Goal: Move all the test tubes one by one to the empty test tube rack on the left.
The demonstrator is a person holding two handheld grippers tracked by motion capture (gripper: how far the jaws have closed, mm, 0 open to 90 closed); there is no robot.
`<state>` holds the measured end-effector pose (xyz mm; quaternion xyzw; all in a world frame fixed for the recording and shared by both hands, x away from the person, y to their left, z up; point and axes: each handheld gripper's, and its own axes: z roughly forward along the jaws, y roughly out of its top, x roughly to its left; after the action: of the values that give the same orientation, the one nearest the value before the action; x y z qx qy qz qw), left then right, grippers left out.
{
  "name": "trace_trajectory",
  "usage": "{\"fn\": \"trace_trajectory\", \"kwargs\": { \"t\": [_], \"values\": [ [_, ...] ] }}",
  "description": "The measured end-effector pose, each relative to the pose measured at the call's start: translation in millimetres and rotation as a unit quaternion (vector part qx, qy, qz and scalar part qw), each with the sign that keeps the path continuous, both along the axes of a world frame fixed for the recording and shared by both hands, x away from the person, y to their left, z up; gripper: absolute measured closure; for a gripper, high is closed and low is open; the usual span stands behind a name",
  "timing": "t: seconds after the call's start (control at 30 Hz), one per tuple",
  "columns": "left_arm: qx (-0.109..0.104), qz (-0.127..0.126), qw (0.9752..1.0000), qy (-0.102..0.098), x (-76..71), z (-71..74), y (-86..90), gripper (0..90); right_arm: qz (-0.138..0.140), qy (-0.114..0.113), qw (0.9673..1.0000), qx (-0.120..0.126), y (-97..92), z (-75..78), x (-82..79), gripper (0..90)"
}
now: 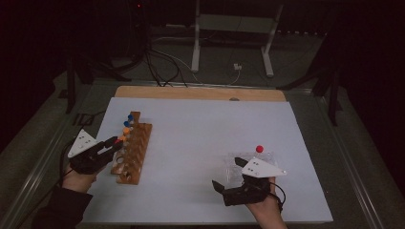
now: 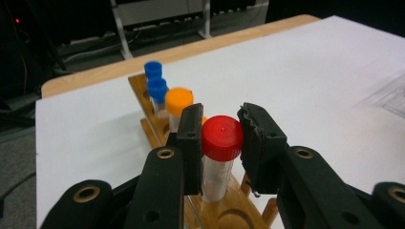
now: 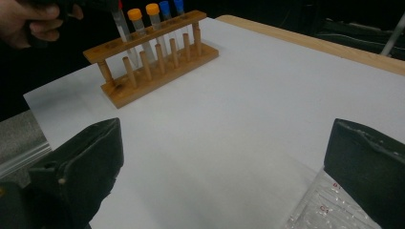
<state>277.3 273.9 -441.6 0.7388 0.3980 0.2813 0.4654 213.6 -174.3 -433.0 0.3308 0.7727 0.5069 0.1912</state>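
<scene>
My left claw (image 2: 220, 138) is clamped on the red cap of a clear tube (image 2: 218, 164), gripping it from both sides just under the top so the body hangs free below the pads and can be steered into the wooden rack (image 2: 227, 210). The red-capped tube sits over the near end of that rack, its lower part already down among the holes; whether its tip has bottomed out I cannot tell. Beyond it along the same row stand an orange-capped tube (image 2: 178, 102) and two blue-capped tubes (image 2: 156, 88), so I judge I am filling the next free slot in line. In the right gripper view the red-capped tube leans a little against the top rail, which tells me I should straighten it before letting go, or it may bind in the hole. My right claw (image 3: 224, 167) rests with its jaws spread wide and nothing between them, low over the white tabletop (image 3: 229, 105) beside a clear plastic tray (image 3: 329, 207). In the high view another red-capped tube (image 1: 259, 149) stands at that tray's far edge, close to that hand, probably waiting for the next pick.
</scene>
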Motion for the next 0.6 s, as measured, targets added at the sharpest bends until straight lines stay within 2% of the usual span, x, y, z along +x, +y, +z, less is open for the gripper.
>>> {"fn": "trace_trajectory", "kwargs": {
  "t": [0.33,0.43,0.53,0.57,0.6],
  "values": [
    [0.010,0.005,0.9997,0.021,2.4,-6.8,-0.2,71.8,0.001,0.001,1.0000,0.000,0.1,0.1,0.3,0.0],
    [-0.005,0.006,0.9995,0.032,3.1,-6.5,1.3,71.6,0.001,0.002,1.0000,0.000,0.2,-0.1,0.5,0.0],
    [-0.001,0.001,0.9996,0.029,2.2,-5.6,1.6,70.9,0.002,0.001,1.0000,0.000,0.3,0.1,0.3,0.0],
    [-0.012,-0.008,0.9994,0.031,1.9,-4.6,2.5,69.8,0.002,0.000,1.0000,0.000,0.1,0.2,0.3,0.0],
    [-0.015,-0.010,0.9993,0.032,1.5,-3.0,2.6,63.4,0.003,0.001,1.0000,0.001,-0.1,0.3,0.4,0.0]
  ]
}}
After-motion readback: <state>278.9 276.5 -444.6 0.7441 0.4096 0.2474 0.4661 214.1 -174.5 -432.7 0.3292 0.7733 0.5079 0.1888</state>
